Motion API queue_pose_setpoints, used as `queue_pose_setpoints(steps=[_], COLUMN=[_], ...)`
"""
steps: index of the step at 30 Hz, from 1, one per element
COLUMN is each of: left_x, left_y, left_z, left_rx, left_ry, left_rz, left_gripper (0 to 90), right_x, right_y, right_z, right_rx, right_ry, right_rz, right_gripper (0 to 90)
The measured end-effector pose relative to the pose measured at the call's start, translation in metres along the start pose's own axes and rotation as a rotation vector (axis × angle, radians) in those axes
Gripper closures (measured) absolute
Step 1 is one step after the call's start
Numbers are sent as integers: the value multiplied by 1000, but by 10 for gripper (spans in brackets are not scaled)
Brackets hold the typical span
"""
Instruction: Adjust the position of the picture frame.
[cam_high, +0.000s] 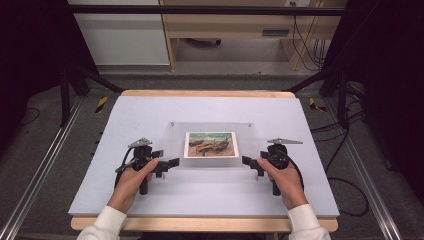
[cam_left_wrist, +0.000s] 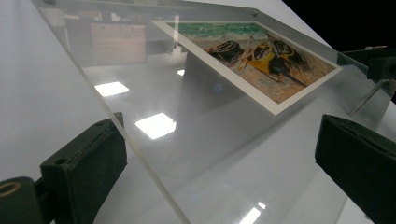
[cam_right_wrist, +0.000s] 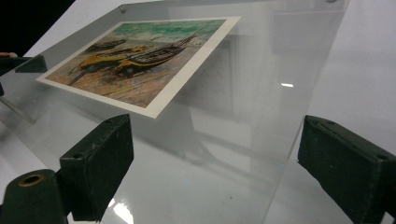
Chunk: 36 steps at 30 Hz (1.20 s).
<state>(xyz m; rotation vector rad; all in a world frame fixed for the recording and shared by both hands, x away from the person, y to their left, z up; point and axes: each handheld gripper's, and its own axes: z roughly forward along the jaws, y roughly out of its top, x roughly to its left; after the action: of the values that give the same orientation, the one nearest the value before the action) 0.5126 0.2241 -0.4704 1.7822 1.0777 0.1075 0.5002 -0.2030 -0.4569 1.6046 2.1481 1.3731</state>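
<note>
A clear acrylic sheet (cam_high: 175, 145) lies in the middle of the white table (cam_high: 150, 110), with a boat picture (cam_high: 210, 144) under it. Small screws mark its far corners. My left gripper (cam_high: 167, 159) is open at the sheet's near left corner, and in the left gripper view (cam_left_wrist: 219, 172) the sheet's edge (cam_left_wrist: 140, 154) runs between the jaws without touching either. At the near right corner my right gripper (cam_high: 250, 164) is open too, its jaws (cam_right_wrist: 219, 172) wide apart around the sheet (cam_right_wrist: 261, 93). The picture (cam_right_wrist: 140, 60) throws a shadow beneath it, so the sheet stands a little off the table.
Bare white tabletop surrounds the sheet on all sides. The table's wooden front edge (cam_high: 200, 223) is near the person's sleeves. Metal rails (cam_high: 40, 170) run along both sides, and cables (cam_high: 340, 165) lie on the floor at right.
</note>
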Motion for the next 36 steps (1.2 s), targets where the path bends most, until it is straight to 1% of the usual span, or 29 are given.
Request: queue_pose_setpoints(steps=[6,7,8,9,10,11,13,17,20,23,25,26,27,29,31,32,33,34,35,36], left_x=[0,0,0,0,0,0,1,1,0,-1,-3,-5,-7,-8,-10,-11,-10,-10,-10,-10], left_y=[0,0,0,0,0,0,0,1,1,0,0,-1,-2,-3,-3,-3,-2,-2,-2,-2], left_z=[0,0,0,0,0,0,-1,-3,-4,-6,-9,-13,-14,-17,-19,-20,-21,-21,-22,-22], left_rx=[0,-1,0,0,-1,-1,-4,-4,-3,-17,-25,-34,-40,-50,-58,-60,-57,-59,-60,-61], left_ry=[1,1,1,1,1,1,4,14,19,28,38,45,49,58,63,69,75,77,80,77], left_rz=[1,1,1,1,1,1,-5,-12,-8,0,9,24,23,31,26,16,-4,-8,-3,-6], left_gripper=[17,17,17,17,17,19,32,82,99,132,155,170,194,222,244,255,283,309,311,315], right_x=[-1,-1,-2,-1,-1,-2,-2,-3,-3,-3,-2,0,1,3,4,5,6,6,6,6], right_y=[-2,-2,-2,-3,-3,-3,-3,-2,-3,-6,-7,-8,-9,-10,-11,-11,-12,-11,-11,-11], right_z=[-1,-1,-1,0,0,1,3,4,2,0,-2,-4,-7,-9,-12,-12,-13,-13,-13,-14], right_rx=[0,4,10,18,15,5,-4,-9,-10,-33,-43,-47,-57,-65,-69,-69,-72,-73,-71,-69], right_ry=[14,22,45,55,52,42,40,34,35,37,35,32,28,25,20,17,15,14,15,16], right_rz=[15,22,29,42,44,34,36,28,28,12,-10,-21,-39,-59,-71,-79,-85,-92,-93,-92], right_gripper=[111,117,114,113,116,117,116,123,127,133,139,151,159,166,173,174,175,177,178,179])
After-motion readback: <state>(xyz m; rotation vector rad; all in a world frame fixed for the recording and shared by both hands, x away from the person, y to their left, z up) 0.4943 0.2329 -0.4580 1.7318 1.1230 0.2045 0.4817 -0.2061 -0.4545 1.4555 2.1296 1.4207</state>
